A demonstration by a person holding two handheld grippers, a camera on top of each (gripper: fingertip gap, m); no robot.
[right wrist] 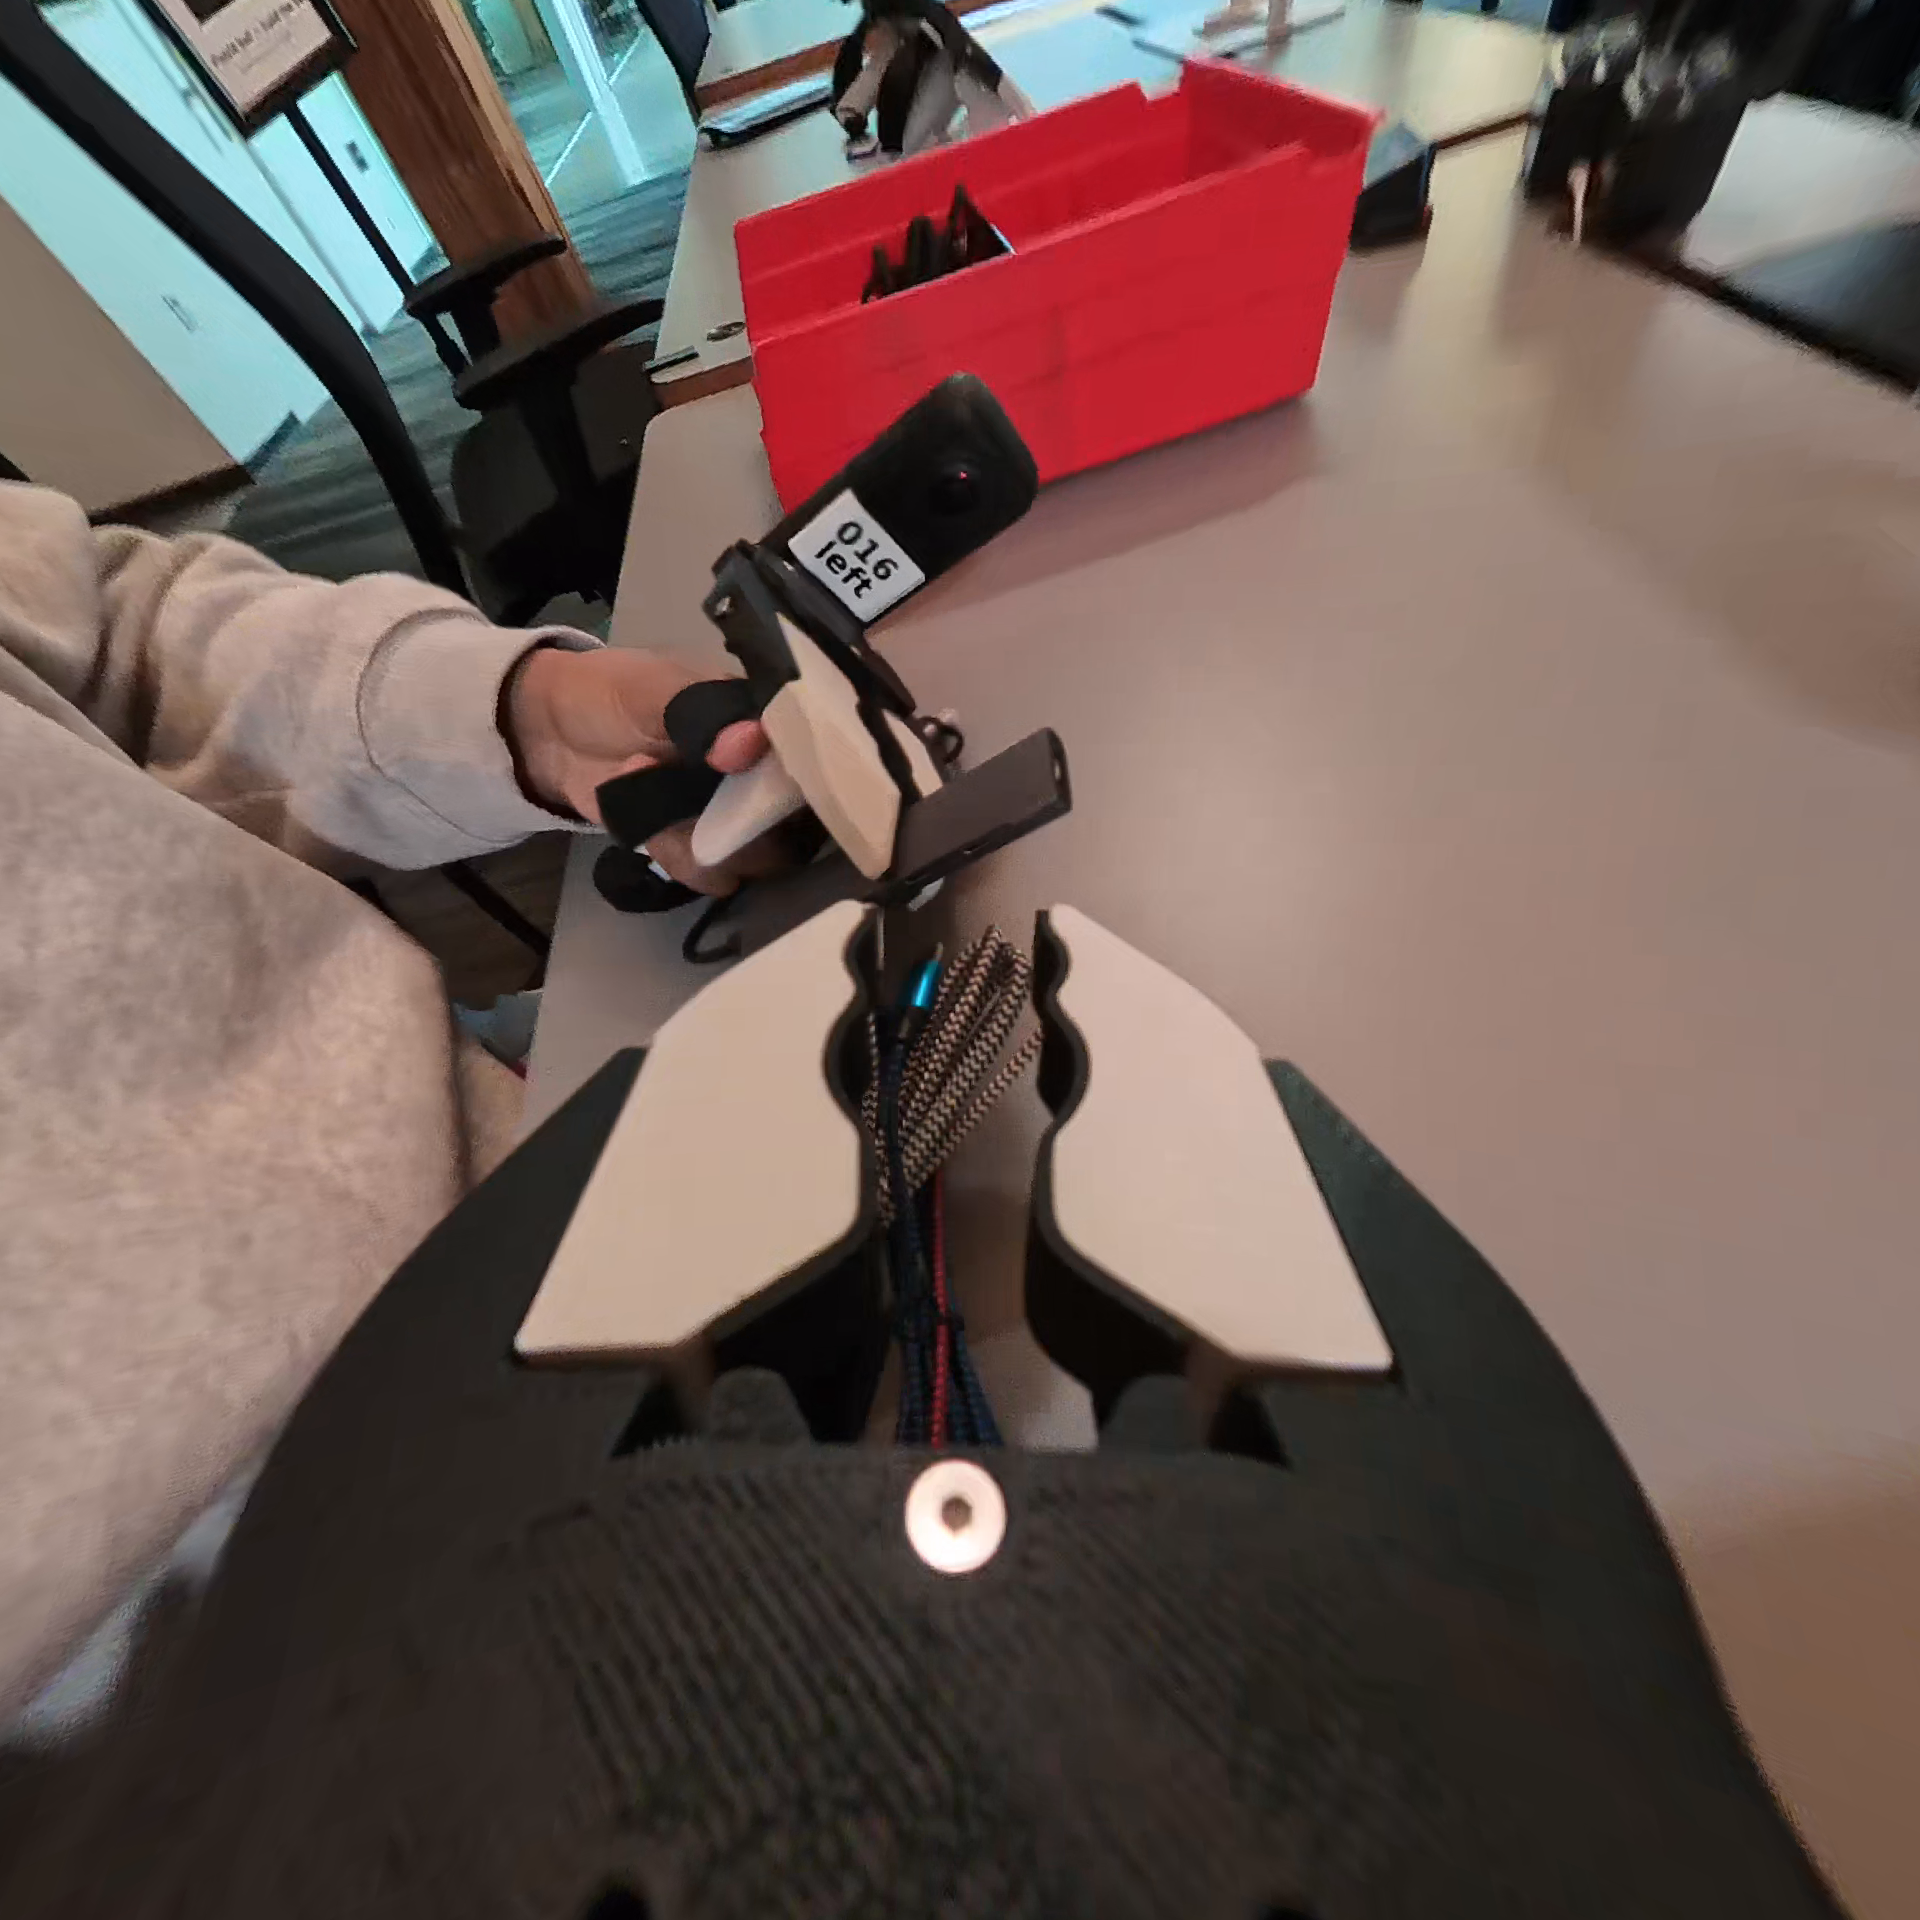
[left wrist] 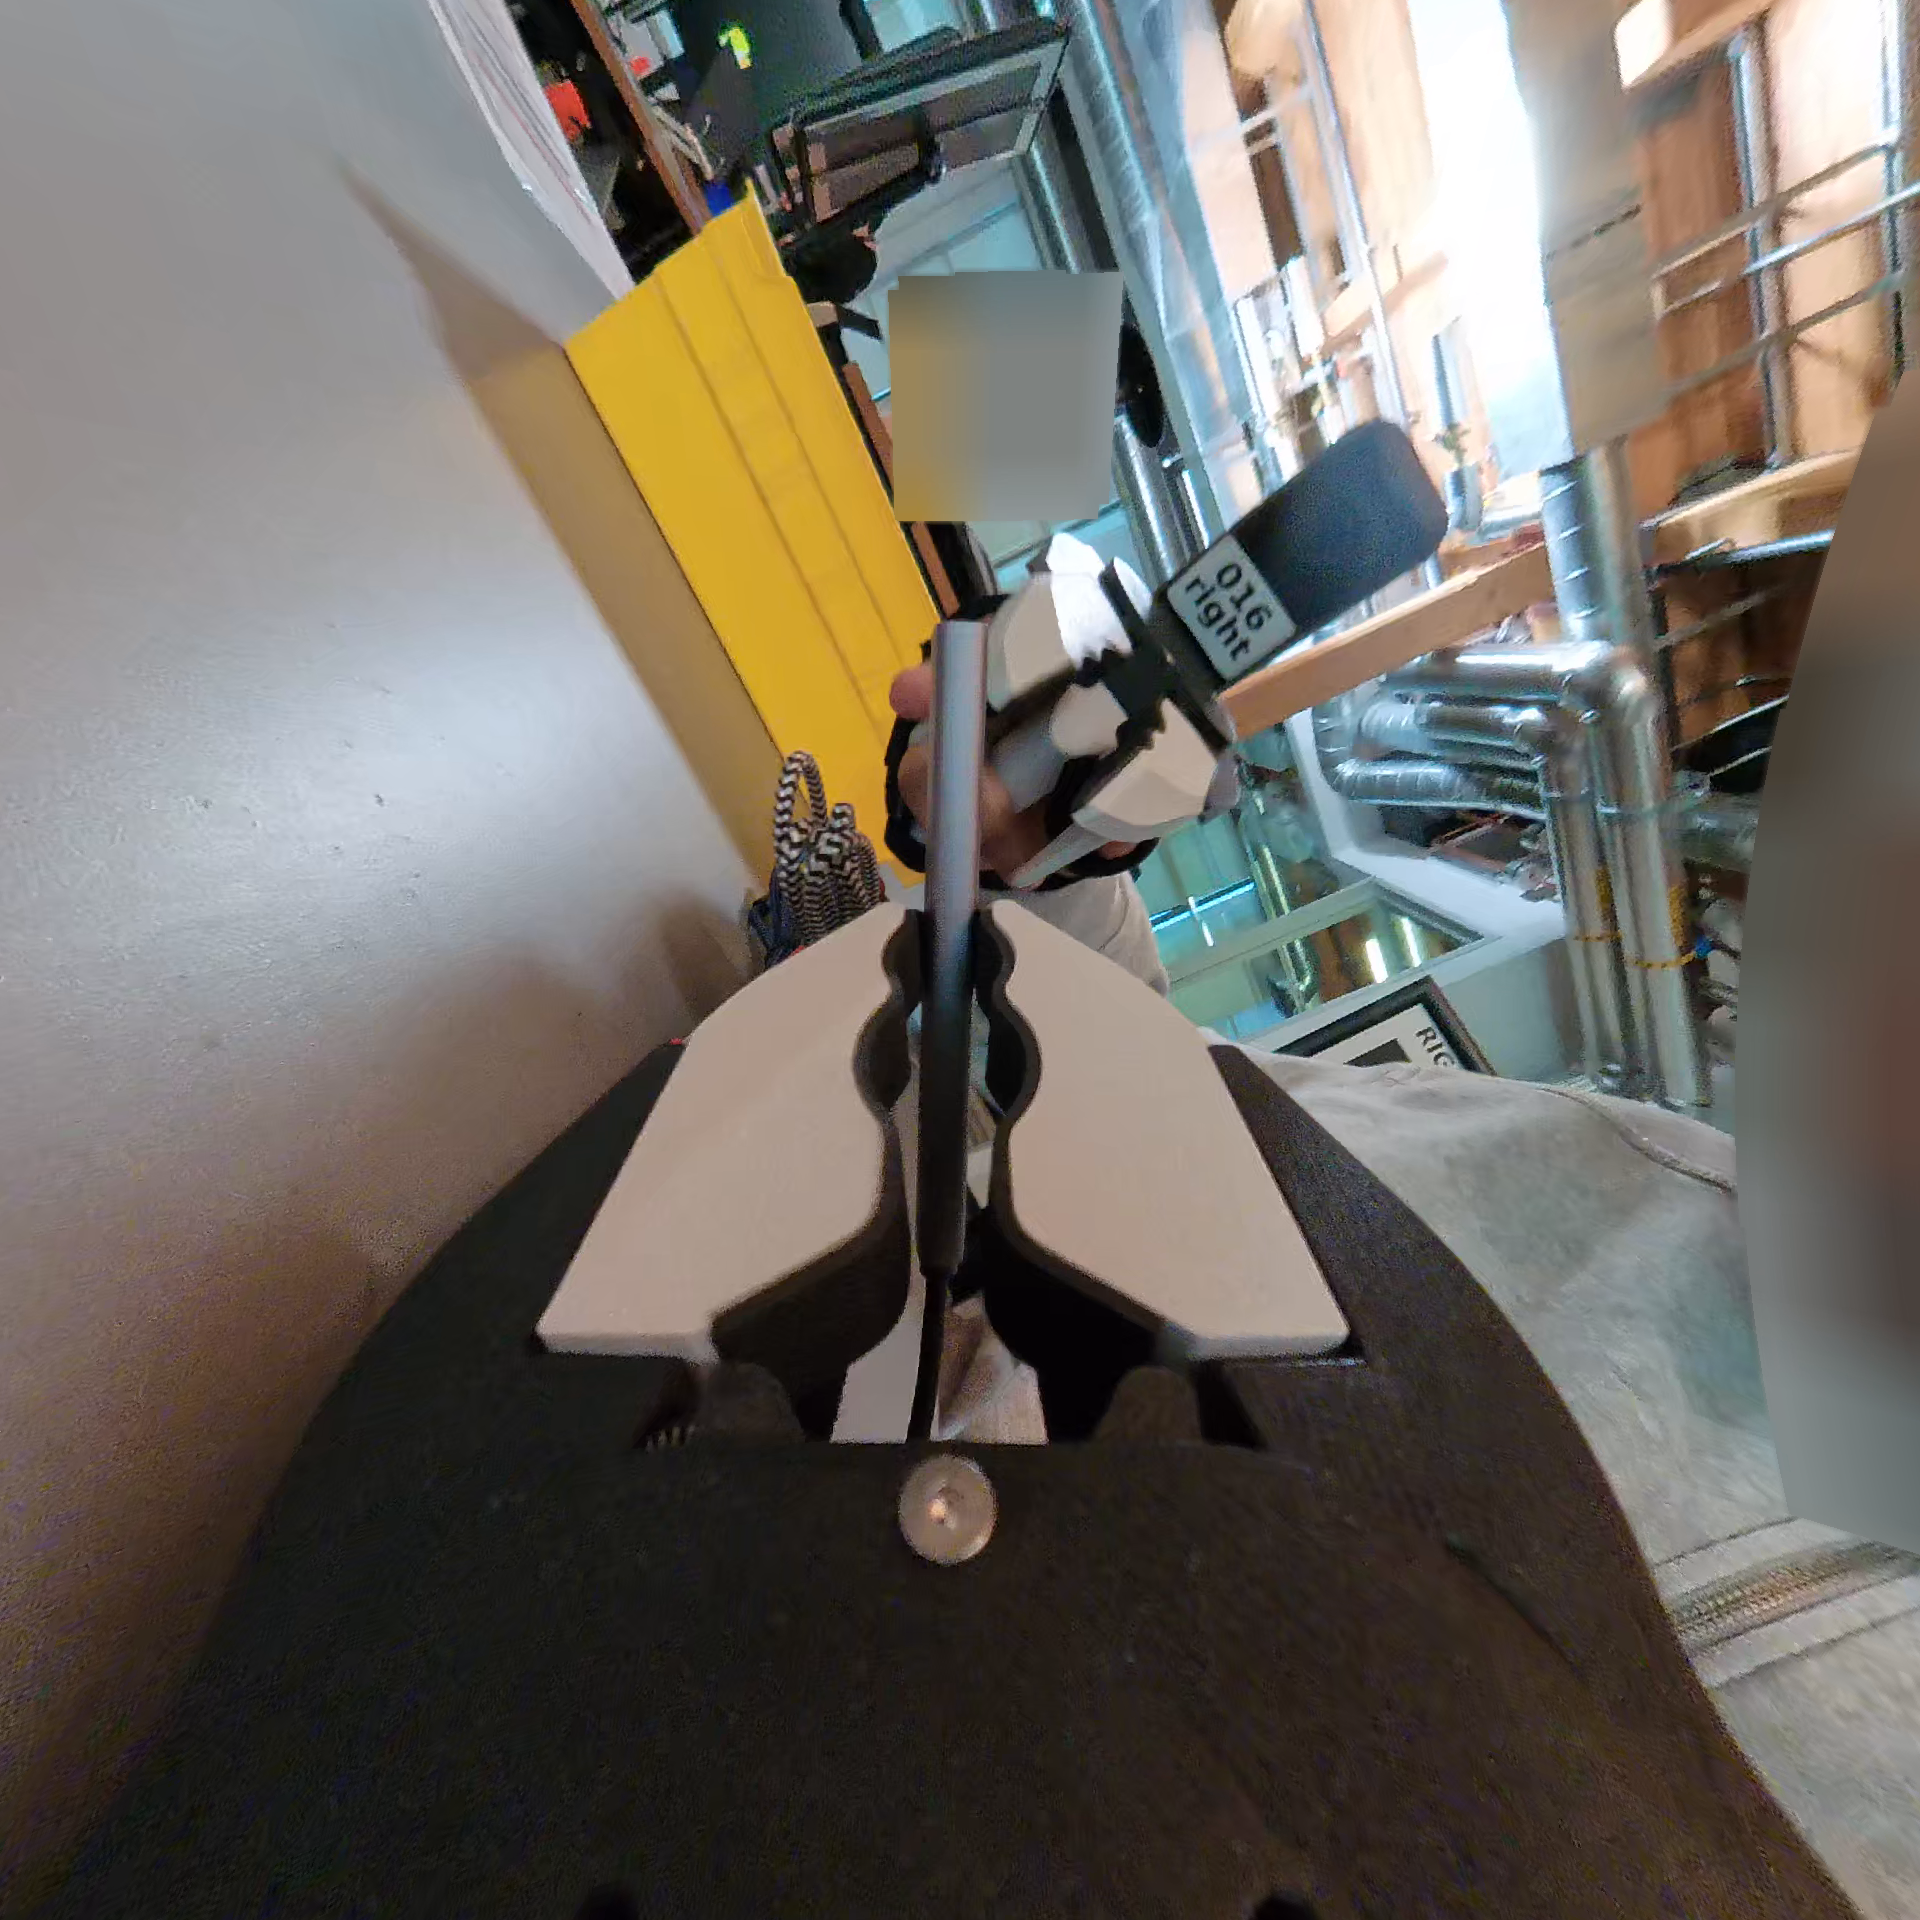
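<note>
My left gripper (left wrist: 948,920) is shut on a thin dark grey adapter block (left wrist: 954,790), seen edge-on, with its black cord trailing back between the fingers. In the right wrist view the left gripper (right wrist: 904,831) holds that grey block (right wrist: 987,816) above the table edge. My right gripper (right wrist: 951,935) is shut on a bundle of braided cables (right wrist: 956,1049), black-and-white, blue and red strands. In the left wrist view the right gripper (left wrist: 914,800) is just beyond the block, with the braided bundle (left wrist: 821,847) at its fingertips.
A red bin (right wrist: 1143,343) holding dark items stands on the grey table (right wrist: 1507,831) beyond the left gripper. A yellow bin (left wrist: 748,468) stands on the table behind the cable bundle. A person's beige sleeve (right wrist: 260,727) is at the left. Office chairs (right wrist: 540,416) stand past the table edge. Across from one pair of fingers to the other is roughly 5 cm.
</note>
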